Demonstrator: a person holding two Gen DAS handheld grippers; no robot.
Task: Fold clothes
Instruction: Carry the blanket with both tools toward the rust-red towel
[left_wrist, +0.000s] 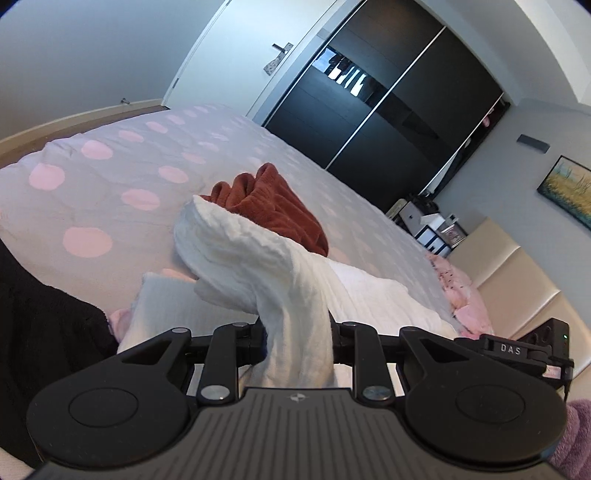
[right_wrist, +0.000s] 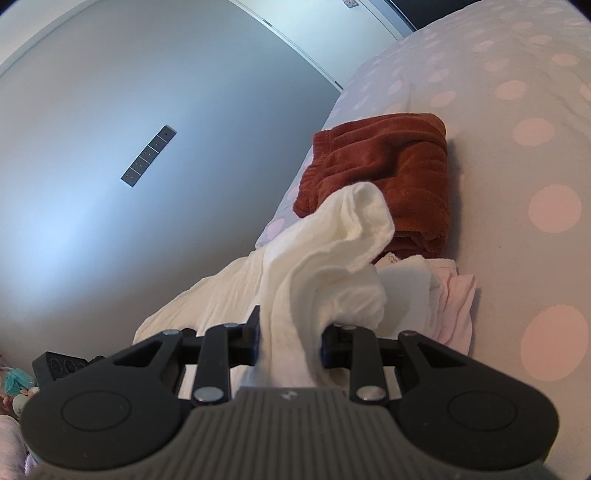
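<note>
A white textured garment (left_wrist: 255, 258) is bunched and lifted over the bed, and my left gripper (left_wrist: 297, 341) is shut on one thick fold of it. The same white garment (right_wrist: 332, 258) runs through my right gripper (right_wrist: 290, 339), which is shut on another fold. The rest of the white cloth drapes down onto the bed below both grippers. Behind it a folded rust-brown garment (left_wrist: 273, 203) lies on the bedcover, also seen as the rust-brown garment (right_wrist: 388, 173) in the right wrist view. The fingertips of both grippers are hidden by cloth.
The bed has a pale cover with pink dots (left_wrist: 92, 184). Pale pink clothing (right_wrist: 458, 295) lies beside the white cloth. A black garment (left_wrist: 33, 314) is at the left. A dark sliding wardrobe (left_wrist: 388, 103) and a cream headboard (left_wrist: 517, 266) stand beyond. The right gripper's body (left_wrist: 535, 347) shows at the right.
</note>
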